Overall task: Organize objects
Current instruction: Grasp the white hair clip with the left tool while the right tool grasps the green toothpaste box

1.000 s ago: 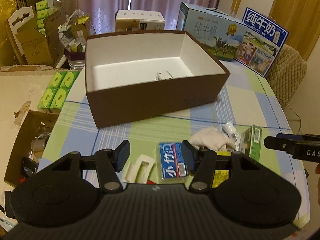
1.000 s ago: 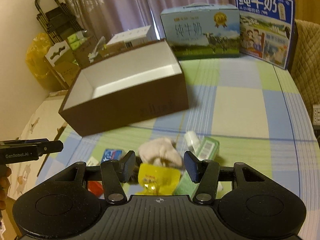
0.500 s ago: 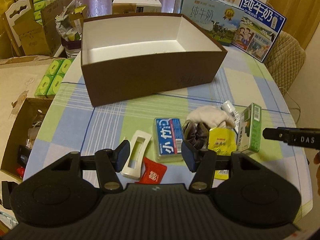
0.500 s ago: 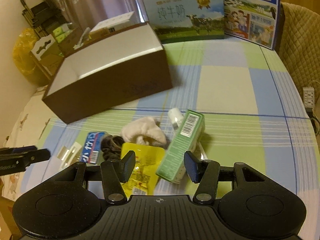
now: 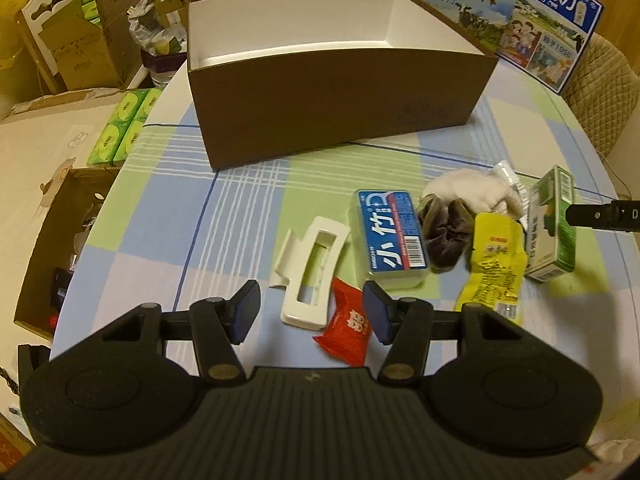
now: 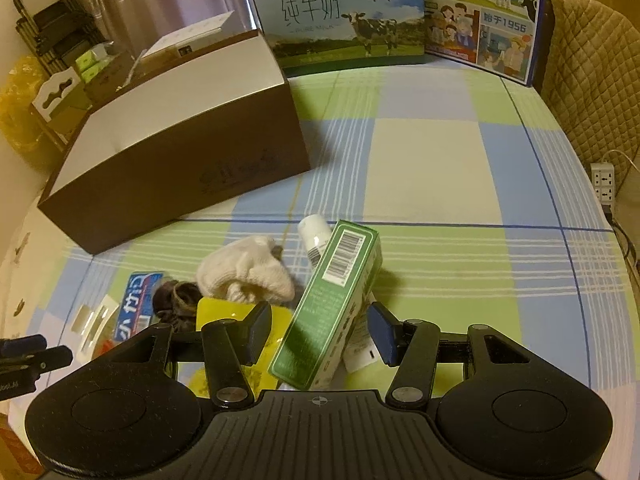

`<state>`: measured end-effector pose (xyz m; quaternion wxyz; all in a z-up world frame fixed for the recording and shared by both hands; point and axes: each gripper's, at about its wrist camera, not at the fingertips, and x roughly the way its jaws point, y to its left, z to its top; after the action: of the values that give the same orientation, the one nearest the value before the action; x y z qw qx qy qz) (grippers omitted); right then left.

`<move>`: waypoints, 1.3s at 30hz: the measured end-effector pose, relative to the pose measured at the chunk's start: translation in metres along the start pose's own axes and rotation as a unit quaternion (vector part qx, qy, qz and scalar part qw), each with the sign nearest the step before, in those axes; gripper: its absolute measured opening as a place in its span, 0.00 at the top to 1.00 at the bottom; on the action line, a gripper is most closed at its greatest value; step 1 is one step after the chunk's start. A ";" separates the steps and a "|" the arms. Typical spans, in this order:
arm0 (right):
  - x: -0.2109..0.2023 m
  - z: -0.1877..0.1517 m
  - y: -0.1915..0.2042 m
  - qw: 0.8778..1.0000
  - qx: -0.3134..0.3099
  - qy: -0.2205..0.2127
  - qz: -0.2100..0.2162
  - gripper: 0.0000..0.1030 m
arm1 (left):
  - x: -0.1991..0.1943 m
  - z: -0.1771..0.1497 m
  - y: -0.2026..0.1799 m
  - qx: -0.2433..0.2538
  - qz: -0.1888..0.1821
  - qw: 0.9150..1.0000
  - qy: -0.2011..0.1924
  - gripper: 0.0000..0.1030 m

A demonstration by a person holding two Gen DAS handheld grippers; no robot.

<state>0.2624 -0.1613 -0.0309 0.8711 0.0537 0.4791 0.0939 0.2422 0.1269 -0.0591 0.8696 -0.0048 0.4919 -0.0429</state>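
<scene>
The green carton (image 6: 328, 312) lies tilted on a white tube (image 6: 314, 234), between your right gripper (image 6: 318, 332)'s open jaws; squeeze and it may slide off. Your left gripper (image 5: 310, 312), also open, straddles white clip (image 5: 310, 276) and red packet (image 5: 346, 330): you might catch both.

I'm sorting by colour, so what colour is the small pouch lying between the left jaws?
Red pouch, with a light printed mark; left wrist view shows it best.
</scene>
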 end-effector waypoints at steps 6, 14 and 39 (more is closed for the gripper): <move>0.019 0.007 0.001 1.000 0.005 0.010 -0.012 0.51 | 0.009 0.004 0.002 0.002 0.007 1.000 0.001 0.49; 0.038 0.012 0.002 0.999 0.014 0.027 -0.031 0.51 | 0.022 0.006 0.006 0.013 0.011 1.000 0.011 0.49; 0.012 0.009 -0.019 0.999 0.037 0.000 -0.026 0.74 | 0.072 0.022 0.001 0.083 0.000 0.996 0.045 0.54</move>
<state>0.2787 -0.1774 -0.0398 0.8708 0.0730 0.4832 0.0532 0.2979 0.1212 -0.1094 0.8442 0.0695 0.5249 -0.0840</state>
